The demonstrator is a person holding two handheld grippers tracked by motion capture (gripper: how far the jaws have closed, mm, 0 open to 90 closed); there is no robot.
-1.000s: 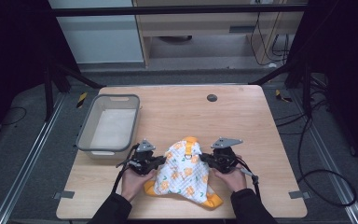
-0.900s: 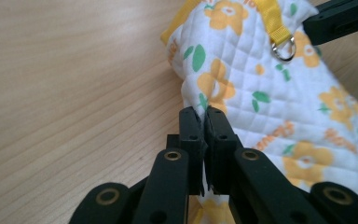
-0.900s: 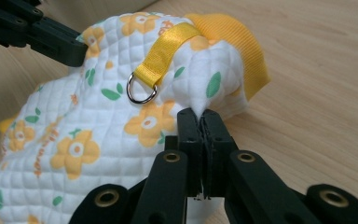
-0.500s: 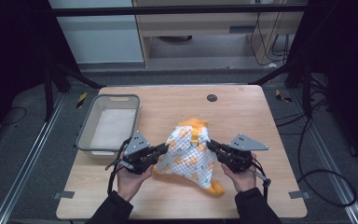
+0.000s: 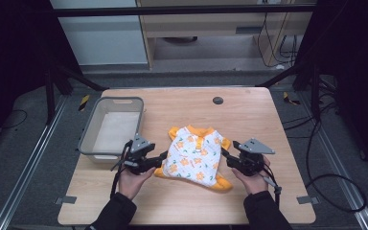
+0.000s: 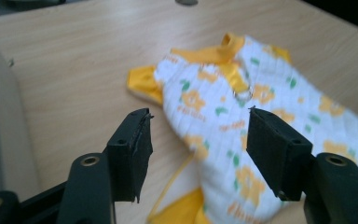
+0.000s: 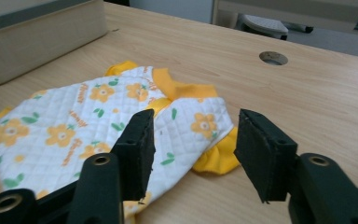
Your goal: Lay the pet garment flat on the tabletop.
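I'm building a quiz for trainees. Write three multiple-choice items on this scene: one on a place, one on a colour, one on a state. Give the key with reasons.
1. Where does the grey bin stand relative to the garment?
A. On the person's left of it
B. On the person's right of it
C. On top of it

2. What colour is the garment's trim?
A. Blue
B. Orange-yellow
C. Black

3. How do the left gripper and the right gripper stand?
A. Both shut on the garment
B. One open, one shut
C. Both open, gripping nothing

Key:
1 A: in the high view the bin sits on the wooden table to the left of the garment.
2 B: collar and sleeve edges are orange-yellow around white flowered cloth.
3 C: each gripper view shows a wide gap between the jaws, with the garment lying flat beyond them.
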